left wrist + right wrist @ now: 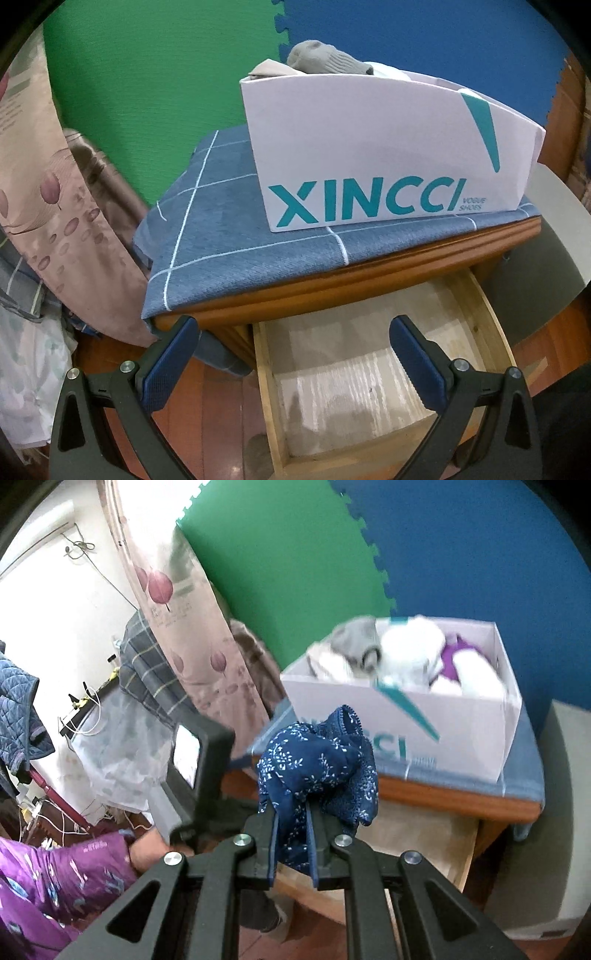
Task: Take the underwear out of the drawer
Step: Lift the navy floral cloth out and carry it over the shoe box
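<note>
In the right wrist view my right gripper (291, 812) is shut on dark blue underwear (317, 764) with a small white floral print, bunched up and lifted above the open wooden drawer (417, 834). In the left wrist view my left gripper (295, 332) stands open with nothing between its blue pads, above the drawer (369, 369), whose pale lined bottom shows bare. A white shoe box (369, 147) on the nightstand holds grey and beige cloth; the same shoe box (461, 731) shows white, grey and purple garments in the right wrist view.
A blue checked cloth (229, 236) covers the wooden nightstand (332, 288). A floral curtain (66, 221) hangs at the left, and green and blue foam mats (166, 74) stand behind. A purple sleeve (55, 878) and the other gripper's body (199, 768) sit left of my right gripper.
</note>
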The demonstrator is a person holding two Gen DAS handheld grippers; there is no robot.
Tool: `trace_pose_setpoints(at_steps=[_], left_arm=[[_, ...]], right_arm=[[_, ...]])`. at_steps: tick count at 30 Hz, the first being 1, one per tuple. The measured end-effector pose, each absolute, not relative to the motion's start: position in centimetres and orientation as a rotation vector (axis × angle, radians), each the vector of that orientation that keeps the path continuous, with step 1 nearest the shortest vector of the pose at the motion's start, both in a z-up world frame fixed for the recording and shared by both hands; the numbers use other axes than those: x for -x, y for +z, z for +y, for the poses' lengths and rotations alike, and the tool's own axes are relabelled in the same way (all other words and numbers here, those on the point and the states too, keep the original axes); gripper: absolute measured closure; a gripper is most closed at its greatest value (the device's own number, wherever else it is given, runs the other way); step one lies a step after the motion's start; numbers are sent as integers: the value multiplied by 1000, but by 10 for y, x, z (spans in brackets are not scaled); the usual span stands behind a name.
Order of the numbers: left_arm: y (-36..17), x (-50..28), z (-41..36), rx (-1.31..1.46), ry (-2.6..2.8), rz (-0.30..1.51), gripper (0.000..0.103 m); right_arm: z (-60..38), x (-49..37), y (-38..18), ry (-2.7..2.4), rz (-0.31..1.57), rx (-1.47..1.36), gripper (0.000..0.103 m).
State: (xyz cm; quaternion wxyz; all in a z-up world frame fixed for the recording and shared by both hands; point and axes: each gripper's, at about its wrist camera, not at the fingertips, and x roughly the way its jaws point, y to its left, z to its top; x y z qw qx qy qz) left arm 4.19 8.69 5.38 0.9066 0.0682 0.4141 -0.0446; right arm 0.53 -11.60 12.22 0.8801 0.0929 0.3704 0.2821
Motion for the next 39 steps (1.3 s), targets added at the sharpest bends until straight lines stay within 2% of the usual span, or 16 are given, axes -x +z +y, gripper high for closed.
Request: trace_pose_setpoints(at_steps=[8, 14, 23, 39], left_arm=[[52, -40, 80, -169, -115, 867, 0], [51, -40, 77, -165, -138, 880, 0], [49, -44, 81, -122, -164, 915, 0], [49, -43, 80, -116, -182, 920, 0]], right_arm=[[-123, -52, 160, 538, 725, -172, 91], [-136, -104, 166, 460, 725, -201, 91], [-142, -172, 138, 341, 803, -185, 91], [-114, -220, 95, 273, 956, -73, 91]])
